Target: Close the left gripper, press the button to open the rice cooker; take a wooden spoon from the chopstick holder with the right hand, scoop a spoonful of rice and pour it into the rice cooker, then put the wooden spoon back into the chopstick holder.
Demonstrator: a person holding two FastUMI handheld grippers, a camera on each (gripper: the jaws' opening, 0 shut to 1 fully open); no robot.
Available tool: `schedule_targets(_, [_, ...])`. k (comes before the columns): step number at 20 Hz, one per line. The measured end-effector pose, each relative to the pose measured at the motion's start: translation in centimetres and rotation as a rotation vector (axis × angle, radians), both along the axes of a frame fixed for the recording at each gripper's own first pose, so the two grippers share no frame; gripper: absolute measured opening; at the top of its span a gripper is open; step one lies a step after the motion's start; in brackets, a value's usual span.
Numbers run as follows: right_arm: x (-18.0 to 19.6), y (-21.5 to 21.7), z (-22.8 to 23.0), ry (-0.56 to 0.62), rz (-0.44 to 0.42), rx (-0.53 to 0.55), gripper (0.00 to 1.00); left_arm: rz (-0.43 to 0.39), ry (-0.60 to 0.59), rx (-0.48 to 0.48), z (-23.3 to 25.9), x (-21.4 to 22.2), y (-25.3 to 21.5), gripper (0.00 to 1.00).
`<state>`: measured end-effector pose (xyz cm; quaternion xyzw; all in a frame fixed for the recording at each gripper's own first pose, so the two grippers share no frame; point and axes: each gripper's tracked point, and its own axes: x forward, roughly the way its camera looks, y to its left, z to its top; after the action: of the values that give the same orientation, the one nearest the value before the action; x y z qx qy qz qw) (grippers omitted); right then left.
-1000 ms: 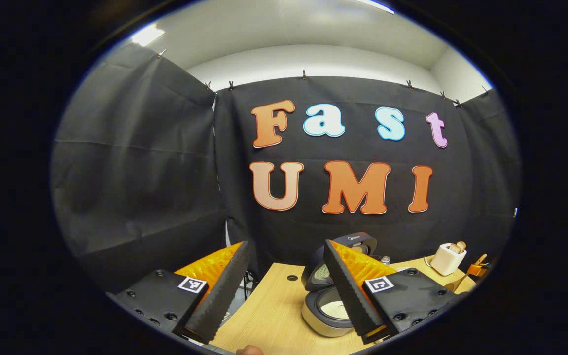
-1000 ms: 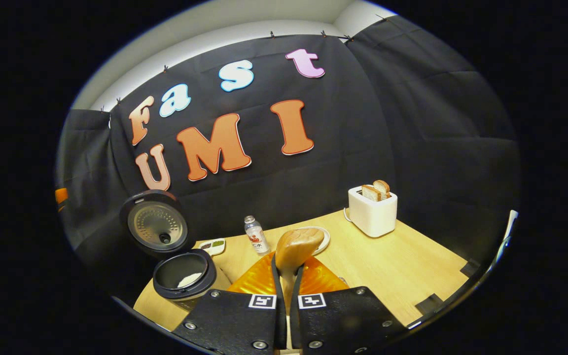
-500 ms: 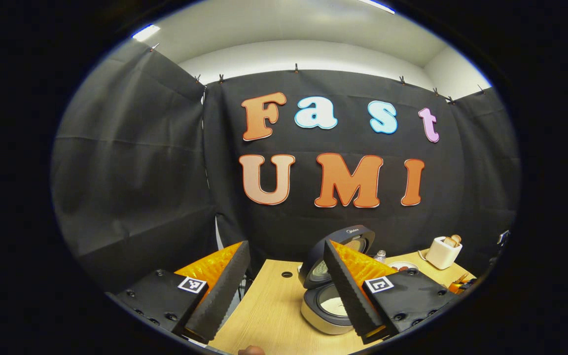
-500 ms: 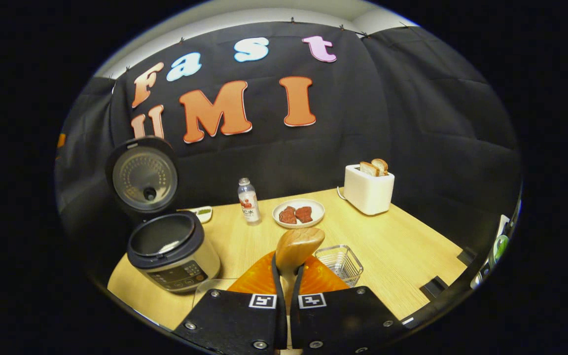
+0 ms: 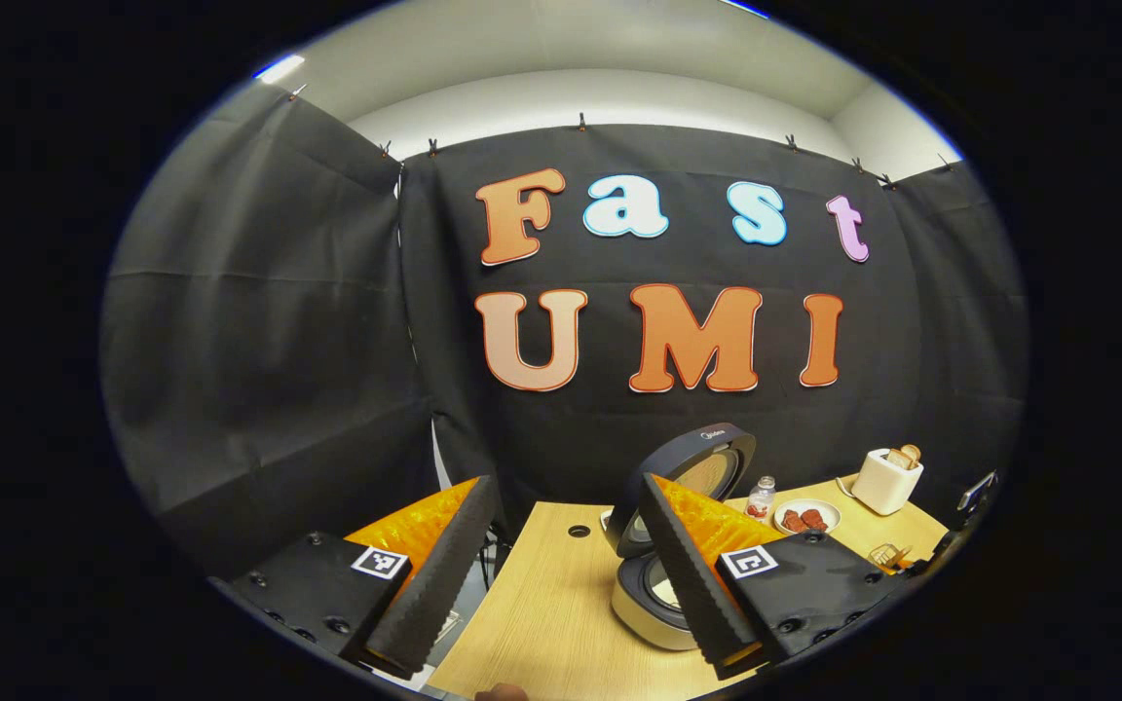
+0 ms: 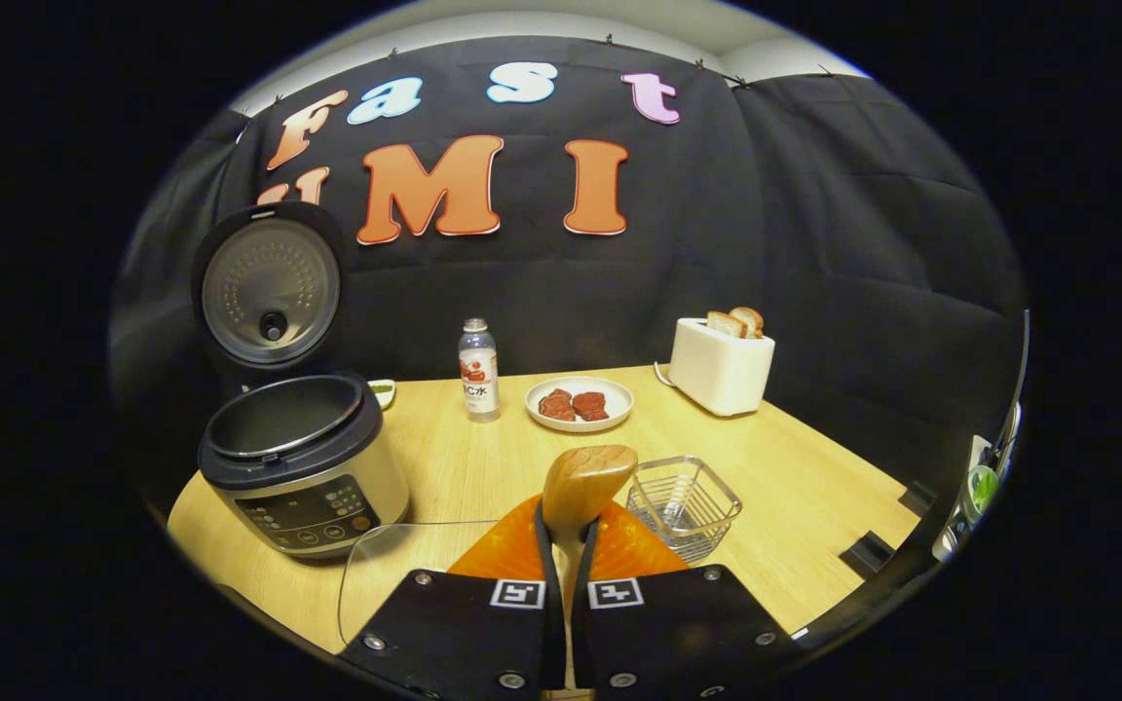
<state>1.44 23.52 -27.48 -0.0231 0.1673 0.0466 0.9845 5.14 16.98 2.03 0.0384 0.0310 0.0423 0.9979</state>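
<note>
My right gripper (image 6: pixel 566 521) is shut on the handle of the wooden spoon (image 6: pixel 588 479), whose bowl sticks up just past the fingertips. The rice cooker (image 6: pixel 296 469) stands to its left with the lid (image 6: pixel 271 290) raised upright. A wire-basket chopstick holder (image 6: pixel 686 495) sits on the table just right of the spoon. My left gripper (image 5: pixel 566 485) is open and holds nothing. Its right finger (image 5: pixel 688 574) partly hides the open rice cooker (image 5: pixel 641 594).
On the wooden table (image 6: pixel 795 487) stand a small bottle (image 6: pixel 478 368), a plate of meat (image 6: pixel 579 402) and a white toaster (image 6: pixel 722 365) with bread. A clear container's rim (image 6: pixel 366 574) lies near the front, below the cooker. Black cloth walls close in the back and sides.
My right gripper drew back from above the cooker with the spoon still held; the cooker is seen from the side and the wire basket has come into view. The left gripper shifted slightly and stayed open.
</note>
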Motion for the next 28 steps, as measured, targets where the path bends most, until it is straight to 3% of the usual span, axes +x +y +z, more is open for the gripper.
schedule_targets(7, [-1.5, 4.9, -0.5, 0.084, 0.064, 0.277, 0.02, 0.001, 0.017, -0.003, -1.0, 0.3, 0.7, 1.0])
schedule_targets(18, [-1.3, 2.2, -2.7, 0.291, -0.15, 0.878, 0.02, -0.012, 0.027, -0.022, -1.5, 1.0, 0.3, 0.99])
schedule_targets(22, [-1.5, 0.7, -2.9, 0.314, -0.207, 0.979, 0.02, -0.015, 0.023, -0.03, -1.4, 1.1, 0.0, 0.99])
schedule_targets(28, [-1.5, -1.7, -1.7, 0.3, -0.238, 1.032, 0.02, -0.01, 0.014, -0.039, -1.1, 1.1, -0.3, 0.99])
